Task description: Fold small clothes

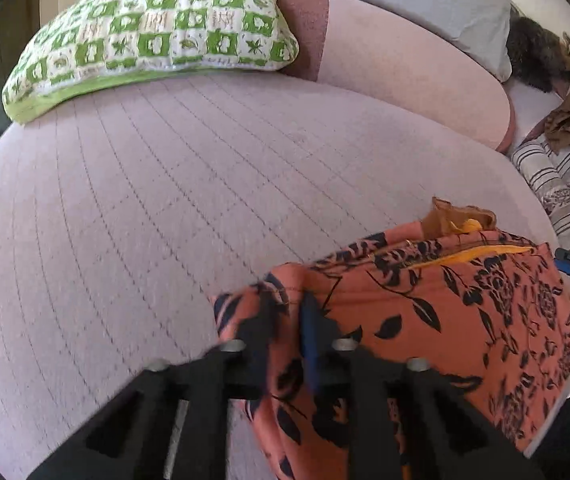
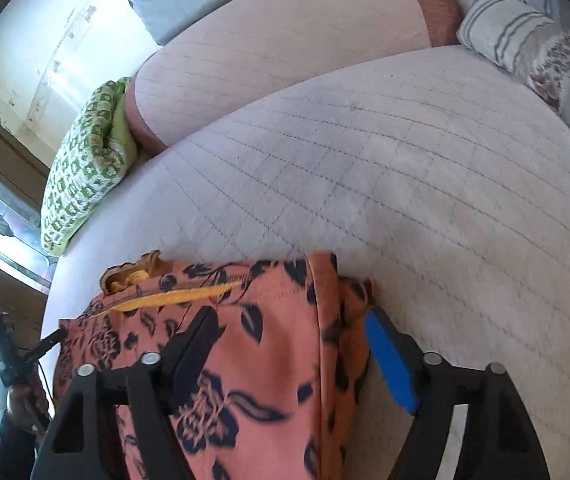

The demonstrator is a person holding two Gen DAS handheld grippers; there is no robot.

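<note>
While the orange floral garment (image 1: 425,320) lies part-folded at the near edge of the quilted sofa seat (image 1: 145,220), the left gripper (image 1: 285,320) is clenched on a bunched corner of it, the fingers close together with cloth pinched between them. The right gripper (image 2: 289,344) stands released, its jaws spread wide over the garment's other side: the dark finger rests on the cloth and the blue pad (image 2: 391,360) sits just off its folded edge. A yellow lining (image 2: 177,298) shows along the top fold. A green checked cushion (image 1: 153,28) lies at the seat's far left corner, a striped pillow (image 2: 525,40) at the right.
</note>
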